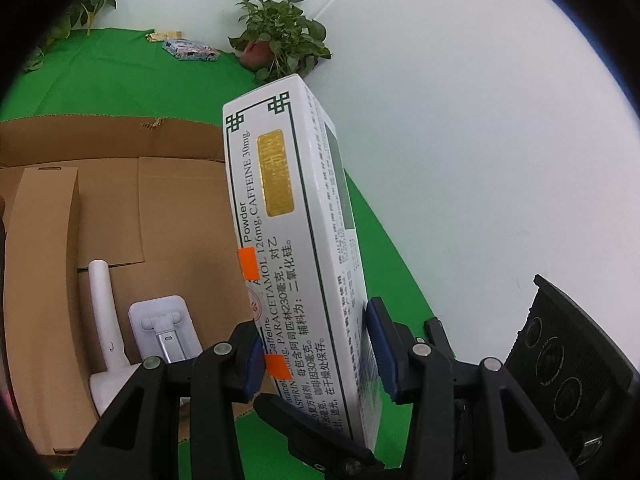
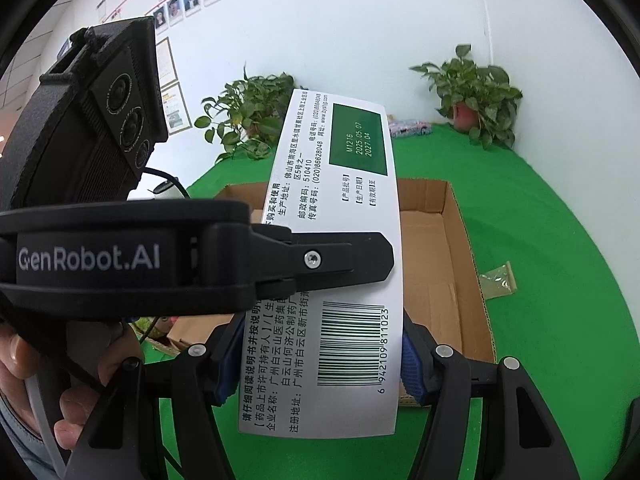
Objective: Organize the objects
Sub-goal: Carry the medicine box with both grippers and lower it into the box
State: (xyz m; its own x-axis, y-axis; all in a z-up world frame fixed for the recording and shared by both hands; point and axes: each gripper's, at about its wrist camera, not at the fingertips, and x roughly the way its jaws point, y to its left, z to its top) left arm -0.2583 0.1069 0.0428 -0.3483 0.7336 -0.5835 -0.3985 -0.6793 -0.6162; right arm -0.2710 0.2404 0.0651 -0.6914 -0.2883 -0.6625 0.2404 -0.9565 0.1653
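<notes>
Green cloth [image 2: 540, 220] behind medicine box [image 2: 332, 280], between both tools' pads [image 2: 414, 372].

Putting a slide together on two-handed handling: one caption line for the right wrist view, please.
Both the right gripper and the left gripper clamp one white medicine box above an open cardboard box.

Medicine box [image 1: 296, 216]: white, dark green knot-pattern border, gold foil label, two orange stickers, black print; its other face carries a dark green panel and black barcode. Surface [image 2: 540, 220]: bright green cloth. Cardboard box [image 1: 120, 208]: plain brown. Fingers [image 1: 380, 340]: black, blue ribbed pads. Far potted plant [image 1: 280, 40]: green leaves, reddish pot.
</notes>
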